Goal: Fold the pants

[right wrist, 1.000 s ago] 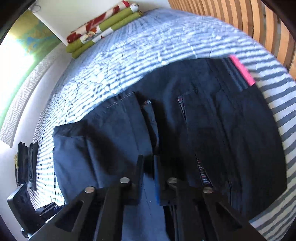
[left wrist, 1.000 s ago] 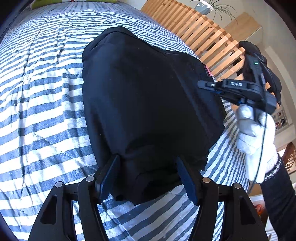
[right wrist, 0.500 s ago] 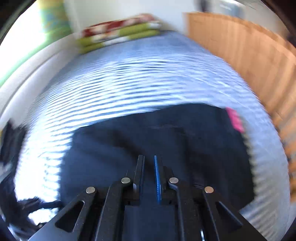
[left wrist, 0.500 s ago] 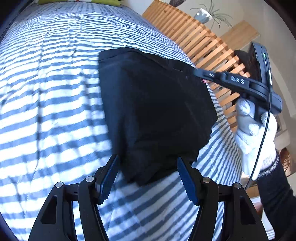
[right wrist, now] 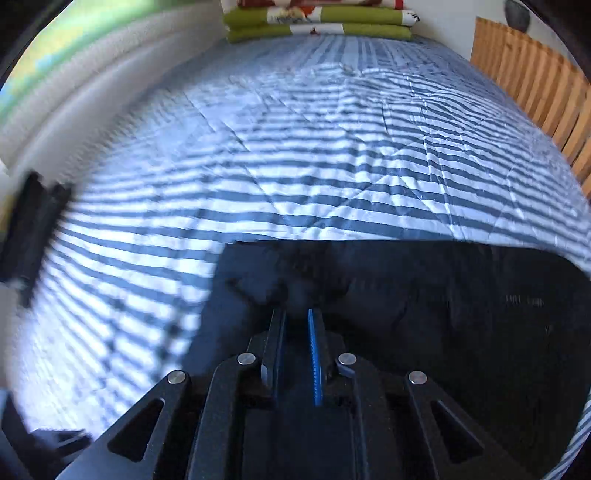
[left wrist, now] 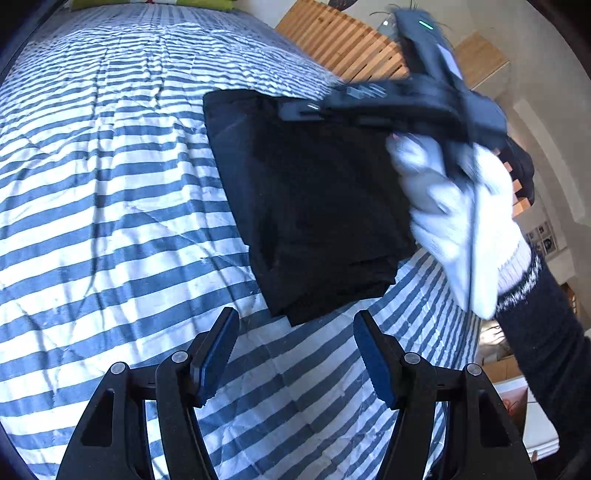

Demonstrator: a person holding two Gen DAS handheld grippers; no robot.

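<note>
Left gripper [left wrist: 295,350] sits closest to its own camera, blue-padded fingers [left wrist: 373,358] spread wide, nothing between them, only the striped blanket [left wrist: 110,229] showing under the gap. Just ahead of those fingertips lies the near corner of the pants [left wrist: 314,206], a black folded bundle resting flat on the blanket, its layered edges stacked at that corner, apart from the pads. Further out and to the right of the tool, a white-gloved hand [left wrist: 454,206] with a dark sleeve grips the right gripper [left wrist: 295,109], blurred, its tip reaching over the far edge of the bundle. Beyond that, a wooden slatted frame [left wrist: 343,48] runs along the far right side of the blanket. Over to the right wrist view now: the right gripper [right wrist: 297,317] has its fingers drawn close together with a thin slot left between them, and I can't tell whether any cloth is caught in there. The pants [right wrist: 424,302] fill the space right under and ahead of the fingertips, spreading off to the tool's right. Past their straight far edge the striped blanket [right wrist: 314,147] stretches away, and at its far end sits a stack of folded green and patterned bedding [right wrist: 317,22] against the wall. Far left, a dark blurred shape, hard to make out.
</note>
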